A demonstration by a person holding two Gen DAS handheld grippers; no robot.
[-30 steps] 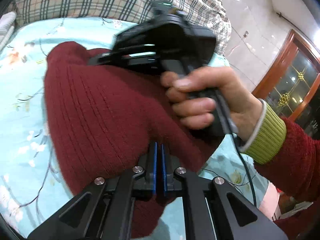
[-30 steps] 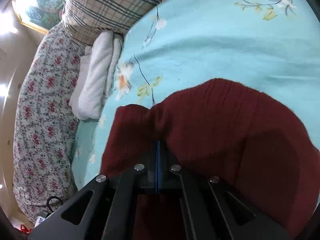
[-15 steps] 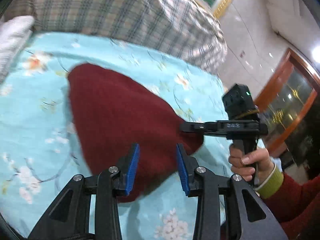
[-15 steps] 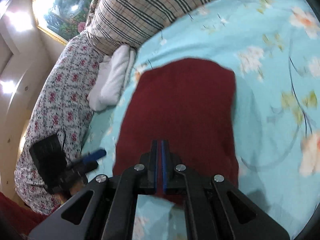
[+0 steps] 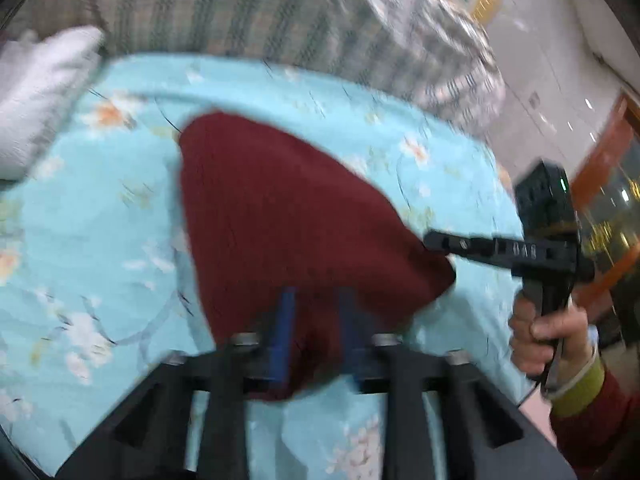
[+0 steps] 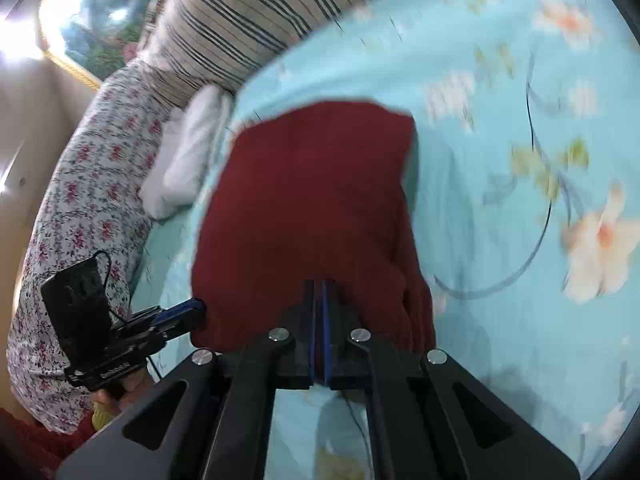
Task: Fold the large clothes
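A dark red knitted sweater point(image 5: 288, 216) lies folded on the light blue flowered bedsheet point(image 5: 96, 248); it also shows in the right wrist view point(image 6: 312, 208). My left gripper point(image 5: 316, 312) is open, its blue pads either side of the sweater's near edge; it shows from the side in the right wrist view point(image 6: 188, 312). My right gripper point(image 6: 319, 292) is shut at the sweater's near corner; whether cloth is between its pads is hidden. It shows in the left wrist view point(image 5: 436, 242) at the sweater's right corner.
A plaid pillow point(image 5: 280, 20) lies at the bed's head. A folded white towel point(image 6: 188, 160) lies beside the sweater, also in the left wrist view point(image 5: 36, 92). A flowered quilt point(image 6: 76, 216) runs along the bed's side. A wooden door point(image 5: 608, 152) stands right.
My left gripper opened and let the sweater go, then drew back. The right hand pulled away from over the sweater to its corner. Both cameras now see the whole folded sweater.
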